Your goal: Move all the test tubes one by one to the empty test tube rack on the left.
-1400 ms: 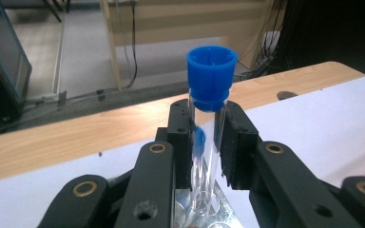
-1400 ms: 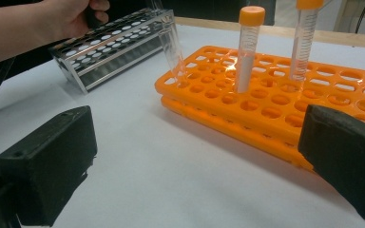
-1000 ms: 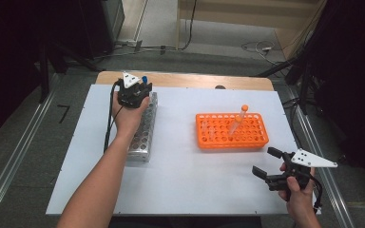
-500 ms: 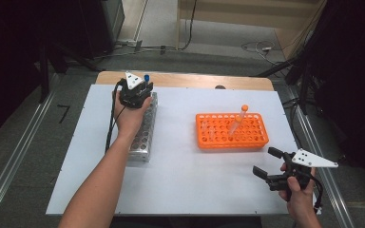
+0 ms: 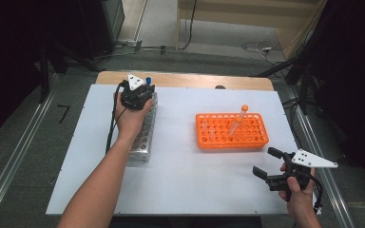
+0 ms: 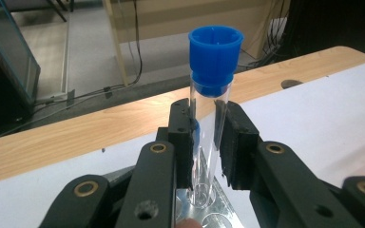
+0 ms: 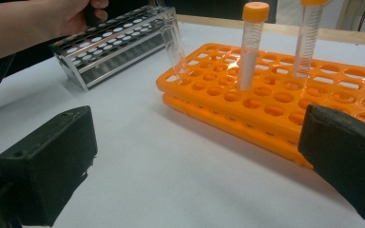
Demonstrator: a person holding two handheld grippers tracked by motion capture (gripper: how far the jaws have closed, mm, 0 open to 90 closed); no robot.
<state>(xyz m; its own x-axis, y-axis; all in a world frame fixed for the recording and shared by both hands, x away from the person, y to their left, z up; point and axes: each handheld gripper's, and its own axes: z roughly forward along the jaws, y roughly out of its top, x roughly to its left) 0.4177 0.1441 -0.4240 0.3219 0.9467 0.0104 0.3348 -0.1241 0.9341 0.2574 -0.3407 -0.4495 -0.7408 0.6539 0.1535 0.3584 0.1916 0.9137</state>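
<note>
A clear tube with a blue cap (image 6: pixel 215 95) stands upright in a hole at the far end of the metal rack (image 5: pixel 141 140). My left gripper (image 6: pixel 208 128) is shut on the tube below its cap. In the high view that gripper (image 5: pixel 140 92) sits over the rack's far end, with the blue cap (image 5: pixel 148 80) just beyond it. My right gripper (image 5: pixel 268 164) is open near the table's front right, with nothing between its jaws. It faces the orange rack (image 7: pixel 275 95), which holds two orange-capped tubes (image 7: pixel 251 42) (image 7: pixel 309 38) and a tilted uncapped tube (image 7: pixel 173 45).
The white table top (image 5: pixel 195 185) lies bare between the two racks and in front of them. A wooden strip (image 5: pixel 195 80) runs along its far edge. Cables (image 5: pixel 180 47) and dark stands lie on the floor beyond the table.
</note>
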